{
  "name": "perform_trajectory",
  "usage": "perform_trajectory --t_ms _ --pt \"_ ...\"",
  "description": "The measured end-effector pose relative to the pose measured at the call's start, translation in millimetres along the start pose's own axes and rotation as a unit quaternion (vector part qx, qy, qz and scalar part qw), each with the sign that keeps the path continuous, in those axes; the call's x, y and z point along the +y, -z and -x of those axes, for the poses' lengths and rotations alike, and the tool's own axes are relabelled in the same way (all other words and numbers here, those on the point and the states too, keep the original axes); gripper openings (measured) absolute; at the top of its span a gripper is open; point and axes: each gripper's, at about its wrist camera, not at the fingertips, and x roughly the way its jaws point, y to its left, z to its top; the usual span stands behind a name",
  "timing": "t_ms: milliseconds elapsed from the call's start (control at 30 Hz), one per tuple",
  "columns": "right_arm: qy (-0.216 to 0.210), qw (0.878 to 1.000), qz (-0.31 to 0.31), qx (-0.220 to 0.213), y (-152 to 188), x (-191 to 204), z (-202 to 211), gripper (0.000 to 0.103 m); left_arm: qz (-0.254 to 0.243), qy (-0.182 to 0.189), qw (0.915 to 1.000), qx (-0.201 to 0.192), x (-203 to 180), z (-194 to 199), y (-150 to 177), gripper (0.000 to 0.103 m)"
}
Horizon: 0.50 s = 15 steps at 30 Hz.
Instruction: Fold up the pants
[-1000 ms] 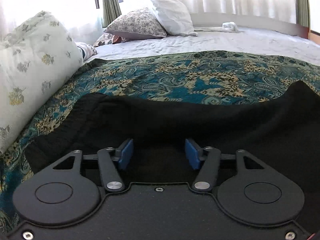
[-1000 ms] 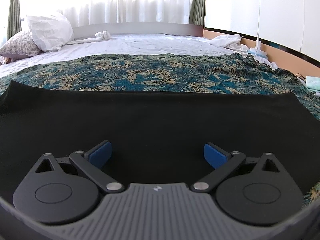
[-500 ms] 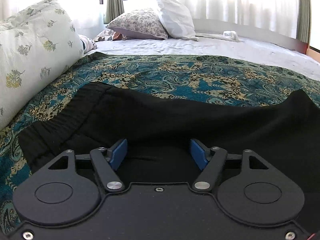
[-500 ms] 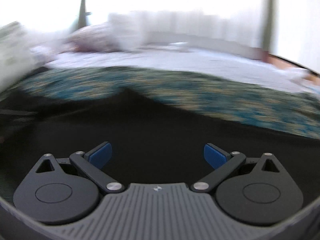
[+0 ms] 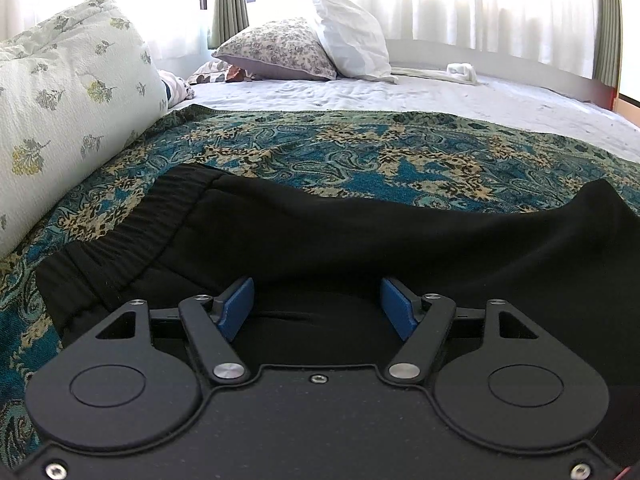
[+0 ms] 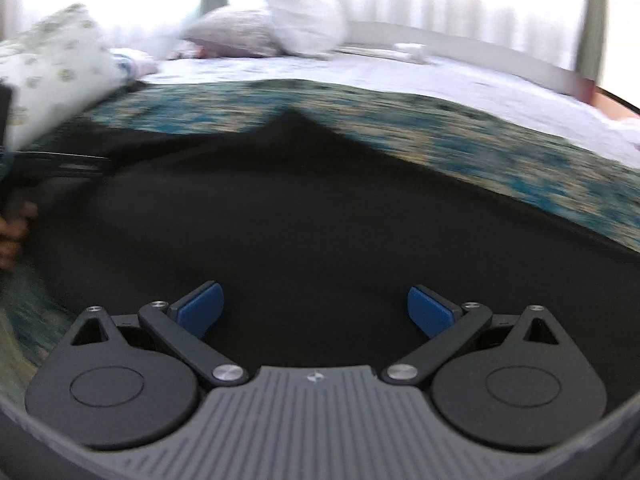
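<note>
Black pants (image 5: 340,240) lie spread on a blue-and-gold patterned bedspread (image 5: 360,148). Their gathered elastic waistband (image 5: 160,216) is at the left in the left wrist view. My left gripper (image 5: 317,306) is open and empty, low over the pants near the waistband end. In the blurred right wrist view the pants (image 6: 300,208) fill the middle and rise to a peak near the far edge. My right gripper (image 6: 315,310) is open and empty just above the black cloth. The other hand-held gripper (image 6: 16,192) shows at the far left of that view.
A large floral white pillow (image 5: 60,120) stands at the left beside the pants. A patterned pillow (image 5: 276,50) and a white pillow (image 5: 352,36) lie at the head of the bed. A white sheet (image 5: 440,96) covers the far half, below curtained windows.
My right gripper has swung left, from the pants' right end to the middle, its view now blurred. My left gripper has pulled back slightly and the waistband shows more fully. Both stay open.
</note>
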Motion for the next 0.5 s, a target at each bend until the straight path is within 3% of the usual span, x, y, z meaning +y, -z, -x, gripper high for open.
perform_trajectory --t_ms 100,200,400,500 --pt "0.068 0.996 -0.048 0.007 12 -65 16 0.103 0.000 0.000 1.0000 0.000 0 0 0 0.069" --pt "0.136 0.984 -0.115 0.010 25 -130 31 0.103 0.000 0.000 1.0000 0.000 0 0 0 0.069" --pt "0.238 0.943 -0.233 -0.019 67 -246 77 0.103 0.000 0.000 1.0000 0.000 0 0 0 0.069" --pt "0.276 0.914 -0.290 -0.062 89 -282 101 0.103 0.000 0.000 1.0000 0.000 1 0 0 0.069"
